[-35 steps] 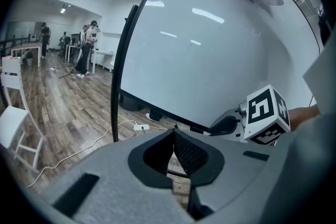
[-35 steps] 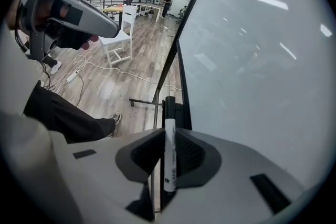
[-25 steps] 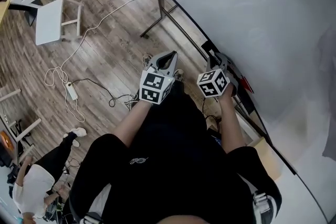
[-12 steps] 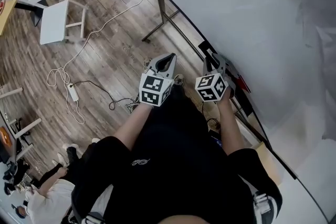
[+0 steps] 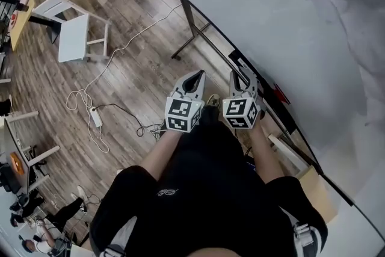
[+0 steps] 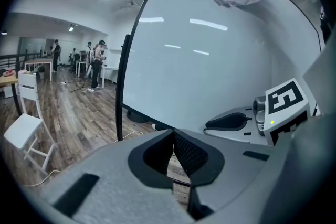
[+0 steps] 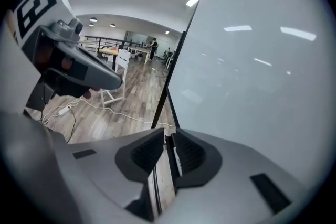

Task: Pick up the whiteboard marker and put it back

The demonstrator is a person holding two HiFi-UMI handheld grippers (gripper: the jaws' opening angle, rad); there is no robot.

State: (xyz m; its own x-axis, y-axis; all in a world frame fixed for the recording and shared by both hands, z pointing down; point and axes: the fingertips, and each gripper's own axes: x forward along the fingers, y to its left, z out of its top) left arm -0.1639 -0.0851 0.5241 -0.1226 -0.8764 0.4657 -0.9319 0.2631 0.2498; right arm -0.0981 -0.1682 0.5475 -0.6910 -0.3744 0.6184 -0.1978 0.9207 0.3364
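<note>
Whiteboard marker point(image 7: 177, 157) sits in the right tool point(image 7: 167, 135), whose jaws have just closed in and now pinch its dark barrel, the pale label against the right-hand pad. The pick-up looks done and the putting back is in hand. The left tool point(image 6: 173, 136), just to its left, is pressed together on nothing. Next, I judge, the marker must go to the dark ledge point(image 5: 283, 114) at the foot of the whiteboard point(image 5: 271, 15) on the right, be laid flat there and let go
</note>
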